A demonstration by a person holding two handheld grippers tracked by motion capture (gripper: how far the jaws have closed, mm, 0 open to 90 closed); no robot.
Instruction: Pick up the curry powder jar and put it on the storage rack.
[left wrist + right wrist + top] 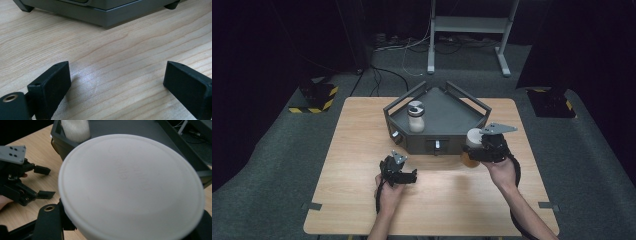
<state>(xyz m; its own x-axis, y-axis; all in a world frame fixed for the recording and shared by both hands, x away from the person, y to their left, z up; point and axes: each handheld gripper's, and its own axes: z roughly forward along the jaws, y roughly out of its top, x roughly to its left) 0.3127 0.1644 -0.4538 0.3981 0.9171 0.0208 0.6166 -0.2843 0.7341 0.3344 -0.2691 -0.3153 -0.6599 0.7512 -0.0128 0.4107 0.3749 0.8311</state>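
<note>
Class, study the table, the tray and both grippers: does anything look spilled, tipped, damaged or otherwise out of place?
Nothing stands out. One white-lidded jar stands upright in the grey tray. The right gripper holds a second jar upright beside the tray's front right corner. The left gripper rests open on the table, and no spill shows.

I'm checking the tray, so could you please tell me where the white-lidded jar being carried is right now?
In the high view, the jar sits in the right tool, above the table, just off the tray's front right corner.

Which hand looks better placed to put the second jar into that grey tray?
Right. Its tool already grips the white-lidded jar beside the tray; the left tool sits open, holding nothing, over the table.
</note>
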